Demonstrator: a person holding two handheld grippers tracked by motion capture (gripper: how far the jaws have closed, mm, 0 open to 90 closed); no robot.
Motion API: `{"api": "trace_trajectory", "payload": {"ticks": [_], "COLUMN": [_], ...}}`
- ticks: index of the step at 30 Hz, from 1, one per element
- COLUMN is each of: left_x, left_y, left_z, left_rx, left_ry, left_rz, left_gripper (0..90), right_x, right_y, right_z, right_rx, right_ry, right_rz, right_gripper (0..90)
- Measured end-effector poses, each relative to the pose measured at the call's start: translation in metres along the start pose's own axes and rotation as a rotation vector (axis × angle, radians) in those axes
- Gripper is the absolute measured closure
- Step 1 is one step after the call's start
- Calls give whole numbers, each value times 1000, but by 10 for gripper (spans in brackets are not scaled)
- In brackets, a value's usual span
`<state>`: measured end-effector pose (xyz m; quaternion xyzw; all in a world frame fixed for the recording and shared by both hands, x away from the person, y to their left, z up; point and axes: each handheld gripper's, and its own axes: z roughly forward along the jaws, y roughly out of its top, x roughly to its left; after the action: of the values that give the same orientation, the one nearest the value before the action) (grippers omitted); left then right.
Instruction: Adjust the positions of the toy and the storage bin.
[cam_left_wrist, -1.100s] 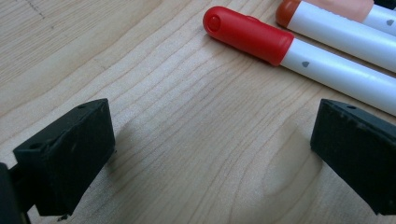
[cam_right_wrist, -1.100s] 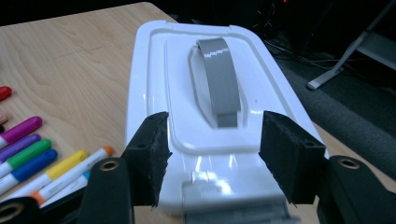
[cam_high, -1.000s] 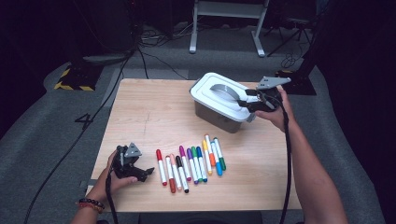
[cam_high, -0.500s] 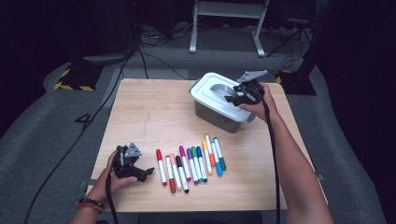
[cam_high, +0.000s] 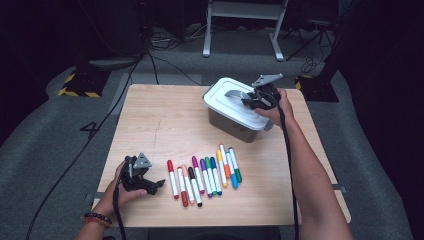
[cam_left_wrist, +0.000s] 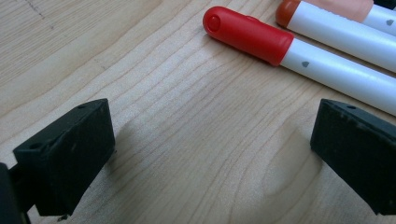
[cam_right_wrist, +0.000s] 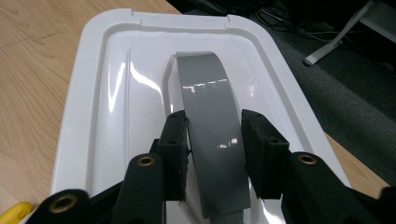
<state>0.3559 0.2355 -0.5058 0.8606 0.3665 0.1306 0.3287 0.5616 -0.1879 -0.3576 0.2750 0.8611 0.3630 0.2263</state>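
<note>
In the high view, a wooden table (cam_high: 165, 120) holds a grey box with a white lid (cam_high: 225, 100) near its far right side. The right gripper (cam_high: 252, 98) sits on top of the lid, at the grey handle (cam_high: 232, 93) that runs across the lid's middle. A row of markers (cam_high: 202, 175) with caps in many colours lies side by side near the front of the table. The left gripper (cam_high: 150, 184) rests on the wood just left of the markers, and its jaws are apart. A number 4 (cam_high: 89, 129) is marked on the grey floor to the left of the table. In the left gripper view, the two black jaws stand wide apart with bare wood between them. A marker with a red cap (cam_left_wrist: 247, 33) lies just past them, and small grey marks on the white marker barrels are too tiny to read. In the right gripper view, the curved grey handle (cam_right_wrist: 210, 126) runs right between the two black jaws. The jaws have just been closing and now sit tight against the handle, one on each side. The white lid (cam_right_wrist: 98, 93) spreads out under them, with no writing that can be read.
</note>
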Motion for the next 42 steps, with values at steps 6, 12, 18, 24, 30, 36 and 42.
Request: {"api": "trace_trajectory", "payload": {"ticks": [6, 12, 18, 24, 30, 36, 42], "left_x": [0, 0, 0, 0, 0, 0, 0], "left_y": [0, 0, 0, 0, 0, 0, 0], "left_z": [0, 0, 0, 0, 0, 0, 0], "left_rx": [0, 0, 0, -1, 0, 1, 0], "left_ry": [-2, -1, -1, 0, 0, 1, 0], "left_rz": [-3, 0, 1, 1, -1, -1, -5], "left_gripper": [1, 1, 0, 1, 1, 1, 1], "right_x": [5, 8, 10, 15, 19, 18, 15], "right_y": [3, 1, -9, -22, -31, -28, -25], "right_z": [-2, -6, -20, -35, -51, -45, -33], "right_rx": [8, 20, 23, 17, 22, -4, 27], "right_ry": [11, 20, 35, 45, 55, 76, 56], "right_rz": [-42, -60, -74, -71, -66, -48, -16], "right_gripper": [658, 668, 669, 668, 666, 585, 520]}}
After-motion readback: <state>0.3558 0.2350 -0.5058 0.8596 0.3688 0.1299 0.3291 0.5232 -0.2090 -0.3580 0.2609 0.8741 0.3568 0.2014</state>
